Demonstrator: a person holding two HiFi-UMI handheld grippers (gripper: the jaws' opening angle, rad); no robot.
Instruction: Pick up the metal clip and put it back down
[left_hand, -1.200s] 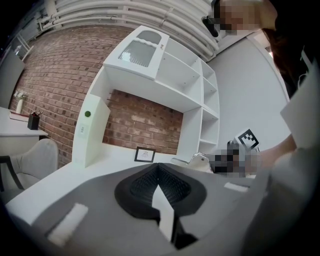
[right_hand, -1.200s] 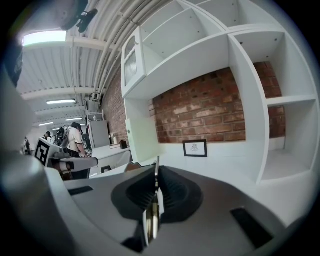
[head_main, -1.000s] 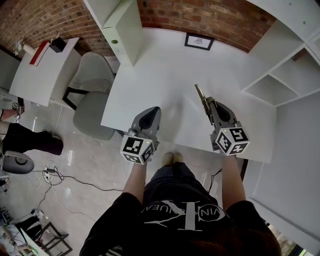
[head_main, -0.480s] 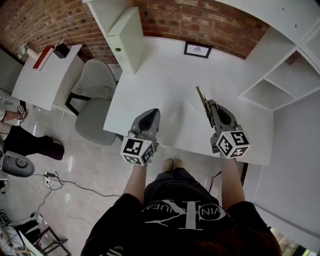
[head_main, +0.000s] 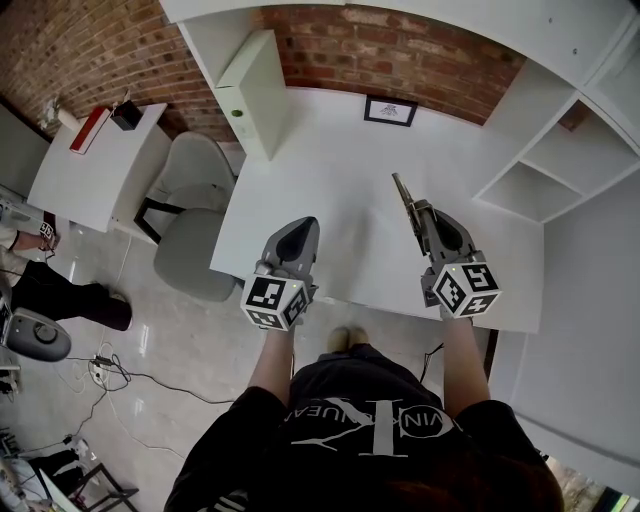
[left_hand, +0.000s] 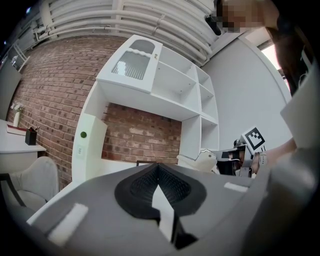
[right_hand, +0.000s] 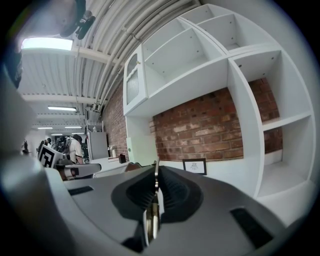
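My right gripper (head_main: 412, 212) is shut on the metal clip (head_main: 401, 192), a thin brass-coloured strip that sticks out past the fingertips, held up over the right half of the white desk (head_main: 340, 150). In the right gripper view the clip (right_hand: 155, 192) stands on edge, pinched between the black pads (right_hand: 172, 192). My left gripper (head_main: 298, 236) hangs over the desk's front left part, its jaws shut with nothing in them. In the left gripper view its pads (left_hand: 175, 187) meet at the tip, and the right gripper's marker cube (left_hand: 254, 140) shows to the right.
A small framed picture (head_main: 391, 111) leans on the brick wall at the desk's back. White shelving (head_main: 560, 150) flanks the right side, and a white upright cabinet (head_main: 250, 85) the left. A grey chair (head_main: 190, 210) and a side table (head_main: 85, 160) stand to the left.
Both grippers have risen a little above the desk, keeping their spacing. The clip stays pinched in the right gripper.
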